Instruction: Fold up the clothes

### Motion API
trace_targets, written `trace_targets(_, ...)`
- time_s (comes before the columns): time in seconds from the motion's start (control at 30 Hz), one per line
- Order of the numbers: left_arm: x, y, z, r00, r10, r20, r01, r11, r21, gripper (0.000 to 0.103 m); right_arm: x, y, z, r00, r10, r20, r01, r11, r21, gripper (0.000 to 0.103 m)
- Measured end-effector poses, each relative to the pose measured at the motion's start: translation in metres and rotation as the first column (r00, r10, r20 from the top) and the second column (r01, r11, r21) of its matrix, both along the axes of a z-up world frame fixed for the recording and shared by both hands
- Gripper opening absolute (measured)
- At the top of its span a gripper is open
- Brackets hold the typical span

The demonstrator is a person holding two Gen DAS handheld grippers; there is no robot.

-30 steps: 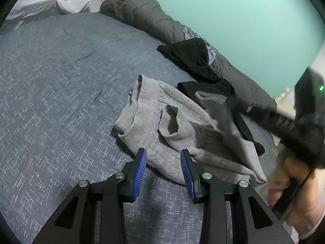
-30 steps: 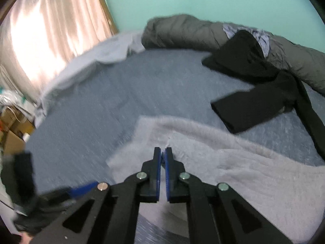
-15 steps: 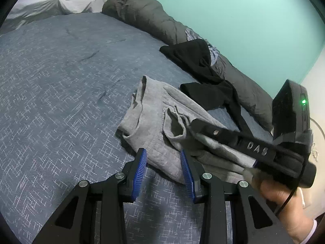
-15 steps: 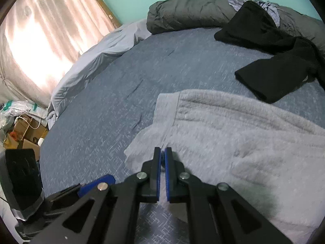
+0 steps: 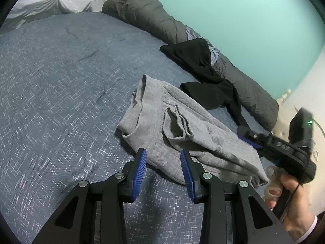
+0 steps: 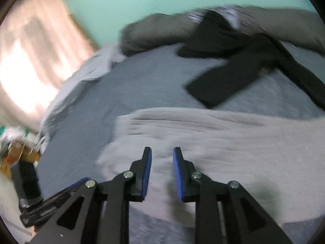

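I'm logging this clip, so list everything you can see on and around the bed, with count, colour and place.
grey garment: one, light grey, crumpled on the bed in front of both tools
black garment: one, black, beyond the grey garment, partly on the rolled blanket
rolled blanket: one, dark olive grey, along the wall
bedcover: one, blue-grey with white flecks
pale sheet: one, light grey, at the far end of the bed
wall: mint green
curtain: pinkish, blurred
left tool: black with blue pads, jaws apart, empty
right tool: same colours, jaws just opened, over the grey garment
hand: one, holding the right tool
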State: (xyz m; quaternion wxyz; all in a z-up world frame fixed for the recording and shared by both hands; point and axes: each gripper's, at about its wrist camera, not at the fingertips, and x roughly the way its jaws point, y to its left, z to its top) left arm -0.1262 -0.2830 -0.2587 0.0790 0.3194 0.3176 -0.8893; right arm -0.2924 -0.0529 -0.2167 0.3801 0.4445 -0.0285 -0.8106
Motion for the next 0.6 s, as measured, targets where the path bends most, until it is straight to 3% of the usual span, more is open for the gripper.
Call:
trace_targets(0.37, -0.004, 0.003, -0.004, 1.000, -0.009, 0.007, 0.009, 1.000, -0.005, 0.043, 0.009, -0.047, -0.063, 0.996, 0.023, 0.085, -0.027, 0.999, 0.045, 0.021)
trace_targets(0.47, -0.004, 0.002, -0.005, 1.000, -0.010, 0.010, 0.010, 1.000, -0.002, 0.043, 0.010, -0.049, -0.066, 0.997, 0.032, 0.072, -0.036, 0.998, 0.055, 0.021)
trace_targets(0.6, -0.004, 0.002, -0.007, 1.000, -0.012, 0.012, 0.011, 1.000, 0.004, 0.043, 0.010, -0.024, -0.042, 1.000, 0.001, -0.001, -0.001, 1.000, 0.026, 0.021)
